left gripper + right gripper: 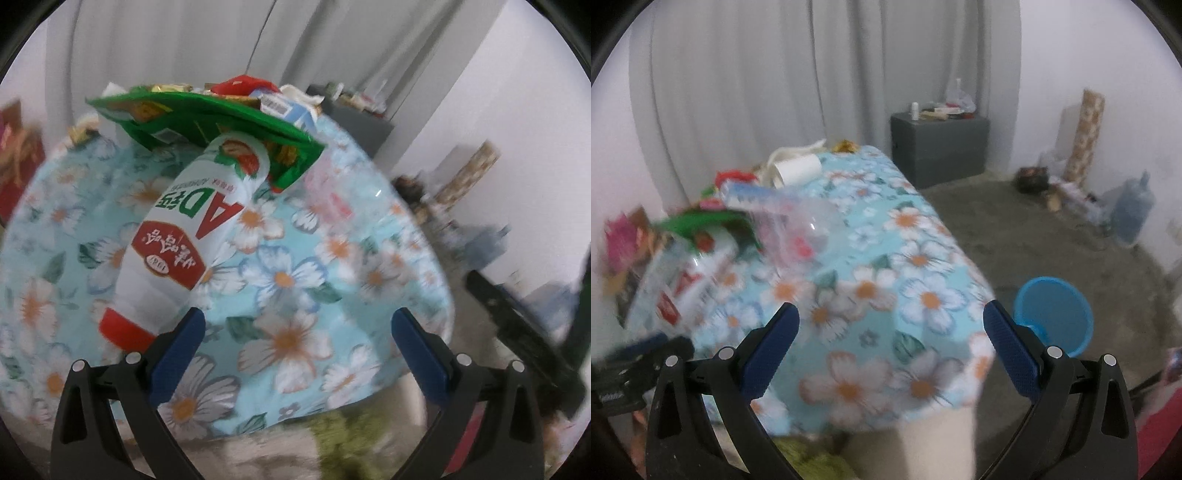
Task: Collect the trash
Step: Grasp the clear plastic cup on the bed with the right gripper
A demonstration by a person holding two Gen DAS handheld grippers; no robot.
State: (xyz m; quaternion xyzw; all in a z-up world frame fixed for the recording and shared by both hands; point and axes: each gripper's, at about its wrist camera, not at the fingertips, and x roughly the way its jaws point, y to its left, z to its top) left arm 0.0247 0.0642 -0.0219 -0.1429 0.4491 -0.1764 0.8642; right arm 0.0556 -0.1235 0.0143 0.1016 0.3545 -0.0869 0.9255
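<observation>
A white milk-drink bottle (192,229) with a red cap (125,332) lies on the floral tablecloth (295,280), cap end just left of my left gripper's left finger. My left gripper (299,332) is open and holds nothing; the bottle is outside its jaws. Behind the bottle lies a green snack bag (207,118) with more wrappers. In the right wrist view the bottle (701,266), green bag (701,221) and clear plastic packaging (798,221) are blurred at the table's left. My right gripper (890,332) is open over the table's near corner. A blue bucket (1052,314) stands on the floor to the right.
A white paper roll (798,170) lies at the table's far end. A grey cabinet (938,147) with clutter stands by the curtain. A patterned roll (1089,133), a water jug (1134,210) and small items line the right wall. The floor is grey carpet (1015,236).
</observation>
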